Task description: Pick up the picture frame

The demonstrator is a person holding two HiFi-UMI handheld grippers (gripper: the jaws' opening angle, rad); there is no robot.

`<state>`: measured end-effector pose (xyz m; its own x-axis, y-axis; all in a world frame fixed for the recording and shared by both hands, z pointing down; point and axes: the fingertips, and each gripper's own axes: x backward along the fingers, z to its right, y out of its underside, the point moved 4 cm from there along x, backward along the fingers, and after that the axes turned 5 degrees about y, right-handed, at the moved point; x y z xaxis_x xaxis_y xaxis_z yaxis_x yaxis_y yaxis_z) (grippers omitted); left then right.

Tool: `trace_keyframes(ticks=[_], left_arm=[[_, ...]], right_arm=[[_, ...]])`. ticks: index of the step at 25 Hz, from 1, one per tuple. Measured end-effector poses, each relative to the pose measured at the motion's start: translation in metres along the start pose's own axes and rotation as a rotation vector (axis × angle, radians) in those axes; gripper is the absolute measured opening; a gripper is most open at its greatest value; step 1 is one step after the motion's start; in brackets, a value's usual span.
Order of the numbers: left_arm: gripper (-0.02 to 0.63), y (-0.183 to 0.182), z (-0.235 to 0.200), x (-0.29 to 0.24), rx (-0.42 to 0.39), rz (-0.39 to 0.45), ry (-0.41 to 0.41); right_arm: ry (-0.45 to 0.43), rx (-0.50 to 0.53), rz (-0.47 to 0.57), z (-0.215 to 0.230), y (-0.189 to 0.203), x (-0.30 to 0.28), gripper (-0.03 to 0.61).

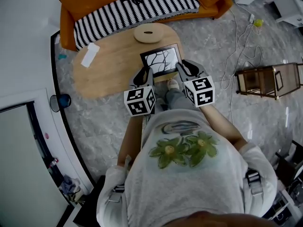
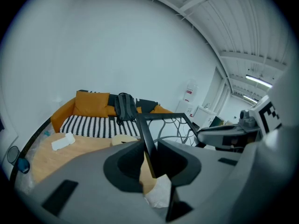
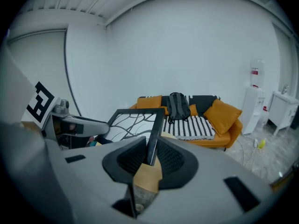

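Both down-tilted, left gripper [image 1: 144, 73] and right gripper [image 1: 184, 66] clamp picture frame [image 1: 161, 60].

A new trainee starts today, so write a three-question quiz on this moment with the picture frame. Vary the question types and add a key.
1. True or false: a round wooden disc with a slot lies on the oval wooden table.
2. Multiple choice: what holds the black rectangular picture frame with the branch drawing?
A) the left gripper alone
B) the right gripper alone
C) both, one clamped on each side edge
3. Fill in: beyond the table stands an orange ____ with a black-and-white striped cover.

Key: 1 true; 2 C; 3 sofa.
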<state>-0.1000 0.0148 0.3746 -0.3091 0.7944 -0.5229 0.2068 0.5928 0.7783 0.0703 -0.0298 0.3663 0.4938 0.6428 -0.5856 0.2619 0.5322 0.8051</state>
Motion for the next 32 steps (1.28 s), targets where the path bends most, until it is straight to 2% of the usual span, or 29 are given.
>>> trace_keyframes(ticks=[12, 32], left_arm=[[0.098, -0.017, 0.006, 0.010, -0.073, 0.032, -0.027], [0.097, -0.028, 0.006, 0.018, -0.048, 0.057, -0.028]], right_arm=[[0.010, -0.012, 0.035, -0.004, -0.015, 0.011, 0.078], [0.010, -0.012, 0.056, -0.009, -0.024, 0.015, 0.078]])
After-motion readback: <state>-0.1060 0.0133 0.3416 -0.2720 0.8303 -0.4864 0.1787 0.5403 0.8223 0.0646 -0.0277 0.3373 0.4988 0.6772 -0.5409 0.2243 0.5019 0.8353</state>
